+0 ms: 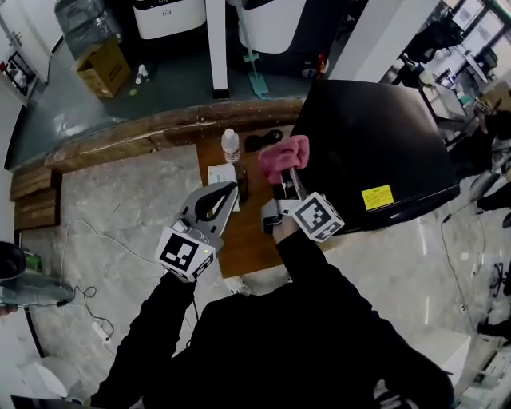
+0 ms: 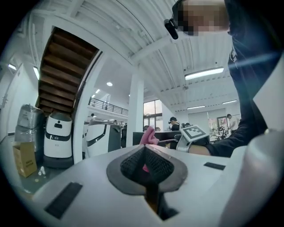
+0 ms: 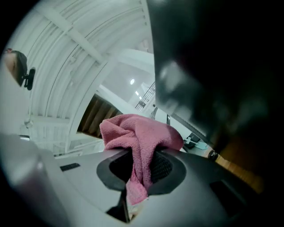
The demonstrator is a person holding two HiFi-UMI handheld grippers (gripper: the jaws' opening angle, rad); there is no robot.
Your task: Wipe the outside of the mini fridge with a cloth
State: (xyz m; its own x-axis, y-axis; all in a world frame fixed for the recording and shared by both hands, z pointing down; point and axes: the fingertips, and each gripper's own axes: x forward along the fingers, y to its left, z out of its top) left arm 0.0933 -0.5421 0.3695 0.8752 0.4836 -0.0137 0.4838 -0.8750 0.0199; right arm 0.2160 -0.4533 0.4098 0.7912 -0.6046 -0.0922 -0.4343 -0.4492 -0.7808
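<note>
The black mini fridge stands at the right of the head view, a yellow label on its top. A pink cloth is bunched against the fridge's left edge, and my right gripper is shut on it. In the right gripper view the cloth hangs pinched between the jaws of the right gripper, with the dark fridge close at the upper right. My left gripper hovers over the wooden table, shut and empty. The left gripper view shows its jaws closed, with the cloth beyond them.
A small wooden table stands left of the fridge with a clear bottle, a paper sheet and a black object on it. A cardboard box and white machines stand further back. Cables lie on the floor at left.
</note>
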